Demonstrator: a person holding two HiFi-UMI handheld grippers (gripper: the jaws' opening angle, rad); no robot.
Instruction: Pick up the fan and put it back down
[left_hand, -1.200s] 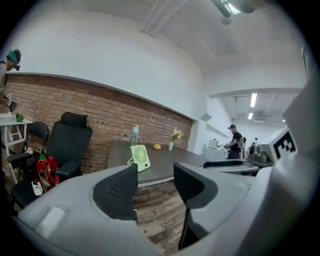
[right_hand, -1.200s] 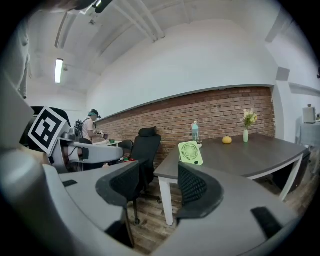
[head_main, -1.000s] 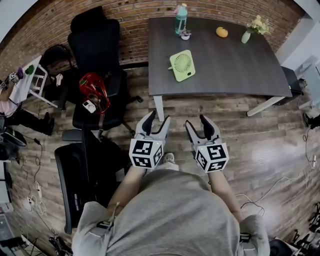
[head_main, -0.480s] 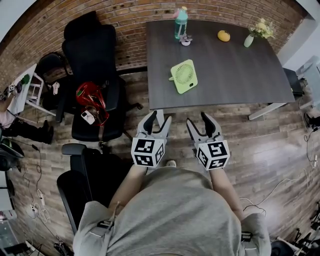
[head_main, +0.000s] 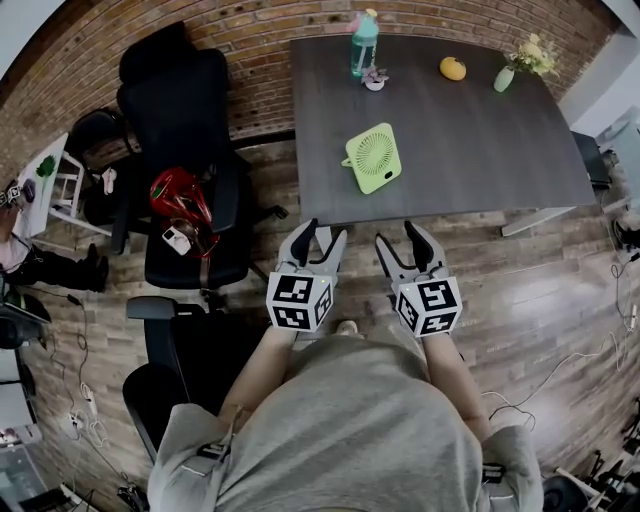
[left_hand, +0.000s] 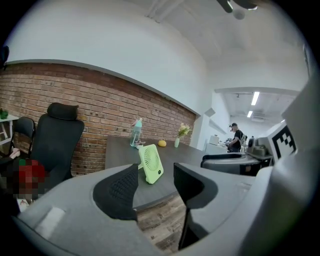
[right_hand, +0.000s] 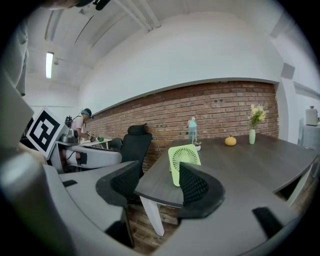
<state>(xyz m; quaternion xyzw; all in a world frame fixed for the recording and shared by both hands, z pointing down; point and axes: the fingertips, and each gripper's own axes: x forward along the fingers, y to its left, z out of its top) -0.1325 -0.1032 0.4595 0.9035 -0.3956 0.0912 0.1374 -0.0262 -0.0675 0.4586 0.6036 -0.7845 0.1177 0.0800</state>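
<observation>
Since a second back I'd moved up to the table (head_main: 480, 130); fan (head_main: 373, 158) sat at 12 o'clock, left gripper (head_main: 320, 235) and right gripper (head_main: 400, 236) both gaping, empty, pickup still pending.

Left gripper (head_main: 322, 233), right gripper (head_main: 400, 236) (jaws apart)

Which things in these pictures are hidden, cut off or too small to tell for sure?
Right gripper view: the lower right of the fan is hidden behind the pad of the right gripper.
Head view: the small object beside the bottle is too small to identify.
Head view: the red thing on the black chair is not clear enough to name.
Left gripper view: a mosaic patch covers the lower left.
</observation>
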